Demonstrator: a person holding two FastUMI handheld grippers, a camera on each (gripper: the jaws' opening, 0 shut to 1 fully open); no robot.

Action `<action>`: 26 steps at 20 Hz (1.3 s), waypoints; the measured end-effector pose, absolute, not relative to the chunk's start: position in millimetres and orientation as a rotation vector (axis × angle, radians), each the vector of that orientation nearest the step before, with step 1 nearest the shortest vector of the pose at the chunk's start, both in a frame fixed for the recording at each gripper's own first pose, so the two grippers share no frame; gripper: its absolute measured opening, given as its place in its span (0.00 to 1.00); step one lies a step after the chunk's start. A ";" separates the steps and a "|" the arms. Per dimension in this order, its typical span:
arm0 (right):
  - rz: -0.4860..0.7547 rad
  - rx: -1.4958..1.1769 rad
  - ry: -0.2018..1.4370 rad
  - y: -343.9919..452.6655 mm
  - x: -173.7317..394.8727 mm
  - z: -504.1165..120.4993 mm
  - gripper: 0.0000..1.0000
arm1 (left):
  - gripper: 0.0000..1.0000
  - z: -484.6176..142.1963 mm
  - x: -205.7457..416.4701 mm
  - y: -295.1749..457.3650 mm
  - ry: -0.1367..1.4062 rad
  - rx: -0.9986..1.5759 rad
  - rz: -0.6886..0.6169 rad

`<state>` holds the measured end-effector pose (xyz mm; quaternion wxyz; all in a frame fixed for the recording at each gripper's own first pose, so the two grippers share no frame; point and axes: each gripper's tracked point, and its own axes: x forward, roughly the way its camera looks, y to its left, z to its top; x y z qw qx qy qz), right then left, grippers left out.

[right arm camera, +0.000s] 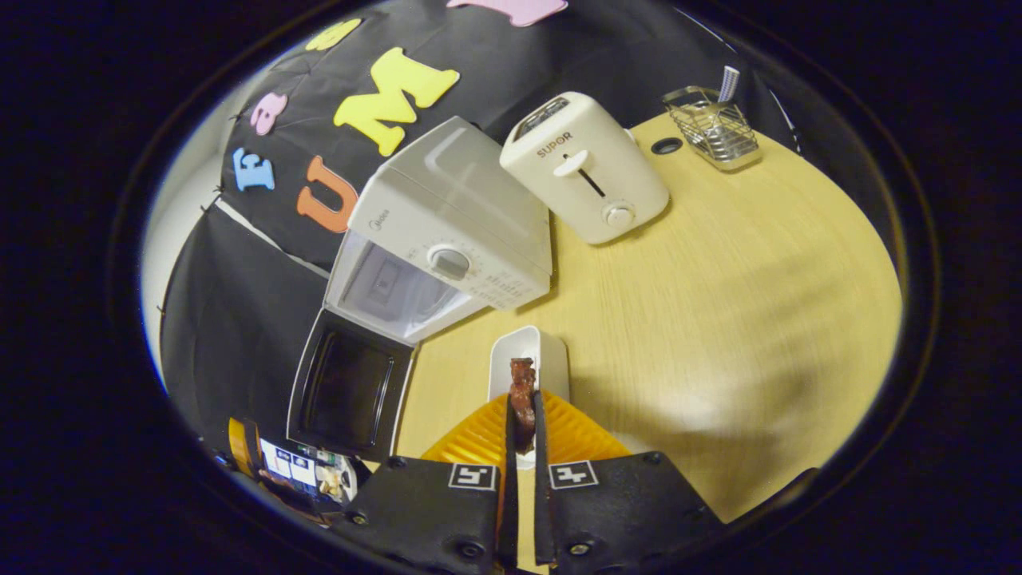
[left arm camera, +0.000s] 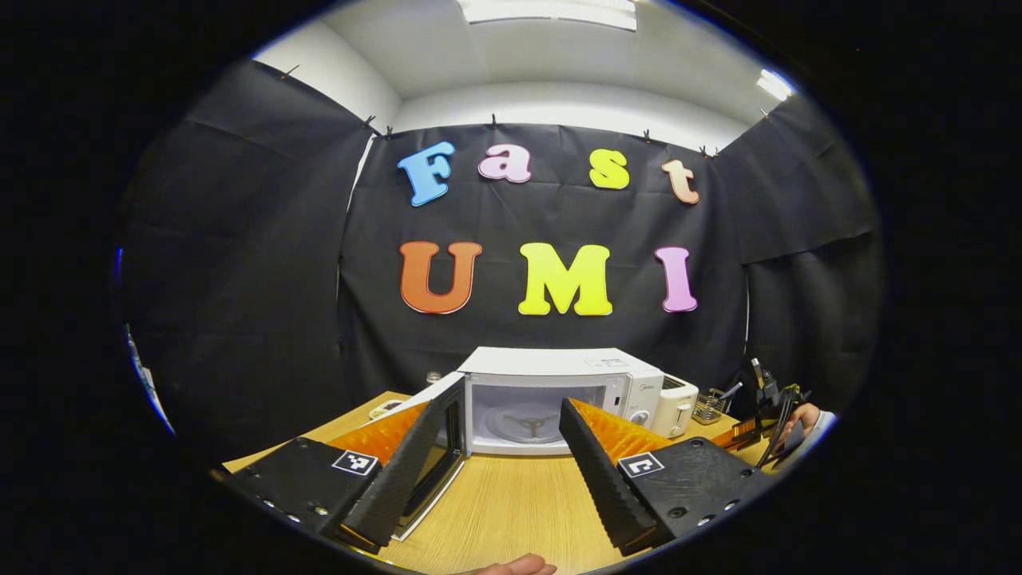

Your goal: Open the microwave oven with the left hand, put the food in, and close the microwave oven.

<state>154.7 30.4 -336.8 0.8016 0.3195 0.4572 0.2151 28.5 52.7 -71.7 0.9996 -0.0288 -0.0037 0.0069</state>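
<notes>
The white microwave (left arm camera: 559,375) stands at the back of the wooden table, its door (left arm camera: 435,447) swung wide to the left and the cavity with its turntable (left arm camera: 527,423) exposed. My left gripper (left arm camera: 508,399) is open in front of the cavity and holds nothing; its left finger lies across the door. In the right gripper view the microwave (right arm camera: 455,216) and its open door (right arm camera: 347,387) sit to the upper left. My right gripper (right arm camera: 523,399) is shut on a dark reddish-brown piece of food (right arm camera: 523,391), just over a white dish (right arm camera: 528,347) on the table.
A cream toaster (right arm camera: 583,168) stands right of the microwave, with a wire basket (right arm camera: 713,128) farther back and a cable hole (right arm camera: 667,145) between them. Bare tabletop (right arm camera: 718,303) spreads to the right. The other gripper and a hand (left arm camera: 786,419) show at the far right of the left gripper view.
</notes>
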 end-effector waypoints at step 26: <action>0.311 0.222 0.296 264.6 195.6 -274.2 0.11 | 0.93 -88.9 -5.3 118.7 -0.024 -0.107 -0.025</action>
